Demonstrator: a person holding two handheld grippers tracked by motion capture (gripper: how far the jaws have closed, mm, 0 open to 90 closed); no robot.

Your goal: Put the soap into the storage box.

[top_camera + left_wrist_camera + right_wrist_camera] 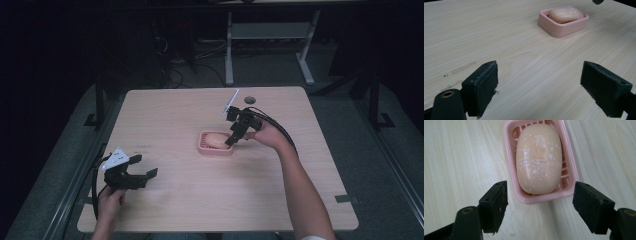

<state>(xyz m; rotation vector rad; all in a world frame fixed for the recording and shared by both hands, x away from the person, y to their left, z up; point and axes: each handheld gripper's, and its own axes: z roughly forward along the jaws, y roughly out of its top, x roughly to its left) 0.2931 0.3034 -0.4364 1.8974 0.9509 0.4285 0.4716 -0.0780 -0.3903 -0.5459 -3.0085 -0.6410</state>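
On the table (175,110) there is one pink soap dish (216,149) near the middle, with one soap bar (215,140) inside. The right gripper (540,203) hangs over it, jaws apart. The left gripper (145,174) rests near left, also spread wide.

The high view looks forward and down over the whole bench (175,200). The left tool (539,82) camera looks low across it toward the soap dish (564,23); the right tool (540,202) camera looks steeply down, close on that dish.

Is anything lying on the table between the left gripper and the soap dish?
Nothing: in the left gripper view, bare wood runs from the open left gripper to the pink soap dish.
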